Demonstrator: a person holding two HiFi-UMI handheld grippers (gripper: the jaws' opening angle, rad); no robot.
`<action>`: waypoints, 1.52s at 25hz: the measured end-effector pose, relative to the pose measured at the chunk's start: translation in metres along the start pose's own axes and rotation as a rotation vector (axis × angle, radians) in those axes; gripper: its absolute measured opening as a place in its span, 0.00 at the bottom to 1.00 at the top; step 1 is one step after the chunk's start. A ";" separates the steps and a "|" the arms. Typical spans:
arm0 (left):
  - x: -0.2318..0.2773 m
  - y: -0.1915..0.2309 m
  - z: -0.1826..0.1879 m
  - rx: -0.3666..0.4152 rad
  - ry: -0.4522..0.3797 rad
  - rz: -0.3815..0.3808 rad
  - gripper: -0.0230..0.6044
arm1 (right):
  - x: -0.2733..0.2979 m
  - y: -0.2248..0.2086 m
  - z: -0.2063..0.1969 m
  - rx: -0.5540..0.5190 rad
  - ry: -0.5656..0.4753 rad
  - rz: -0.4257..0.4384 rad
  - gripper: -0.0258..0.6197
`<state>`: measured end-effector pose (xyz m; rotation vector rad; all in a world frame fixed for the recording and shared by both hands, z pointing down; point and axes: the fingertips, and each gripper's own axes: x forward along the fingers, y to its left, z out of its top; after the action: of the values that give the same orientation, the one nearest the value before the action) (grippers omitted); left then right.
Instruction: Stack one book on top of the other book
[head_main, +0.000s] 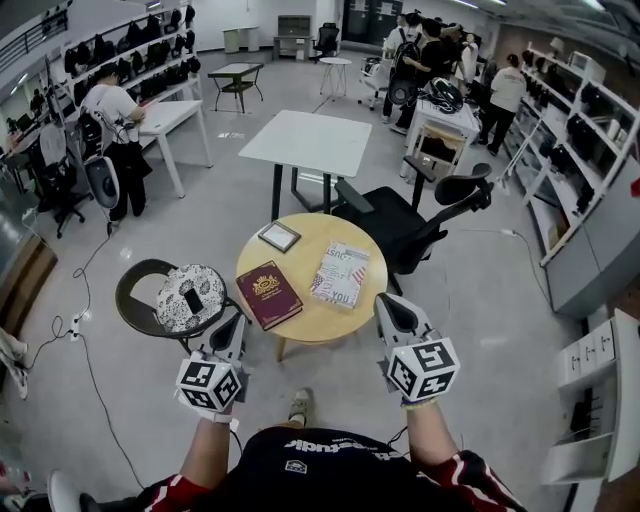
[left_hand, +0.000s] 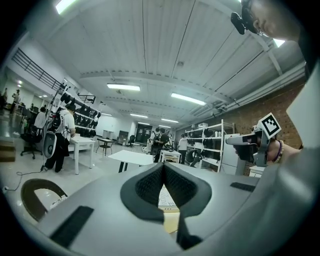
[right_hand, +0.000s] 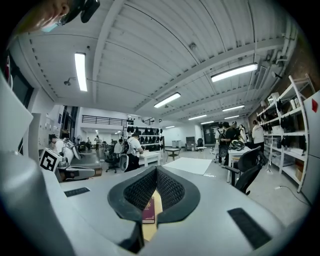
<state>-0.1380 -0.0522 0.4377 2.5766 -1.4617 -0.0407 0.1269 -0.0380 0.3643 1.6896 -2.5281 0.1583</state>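
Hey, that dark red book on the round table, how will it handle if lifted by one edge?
The dark red book looks thick and hard-covered, so probably stiff and fairly heavy. Lying flat, it would likely slide, not tip.

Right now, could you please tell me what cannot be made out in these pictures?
Head view: titles on the red book and the patterned book, too small to read.
Left gripper view: most of the patterned book, hidden behind the jaws.
Right gripper view: most of the red book, likewise.

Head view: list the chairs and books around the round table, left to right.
round chair with patterned cushion → dark red book → light printed book → black office chair
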 end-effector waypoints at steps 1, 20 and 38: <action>0.007 0.004 0.001 0.000 0.000 0.000 0.06 | 0.007 -0.003 0.002 -0.003 -0.001 -0.002 0.09; 0.142 0.111 0.017 -0.017 0.016 -0.019 0.07 | 0.166 -0.041 0.020 -0.003 0.020 -0.028 0.09; 0.192 0.169 -0.012 -0.065 0.035 -0.027 0.38 | 0.221 -0.030 0.024 -0.067 0.014 -0.029 0.09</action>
<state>-0.1811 -0.2992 0.4904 2.5319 -1.3905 -0.0460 0.0702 -0.2543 0.3721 1.6930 -2.4681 0.0817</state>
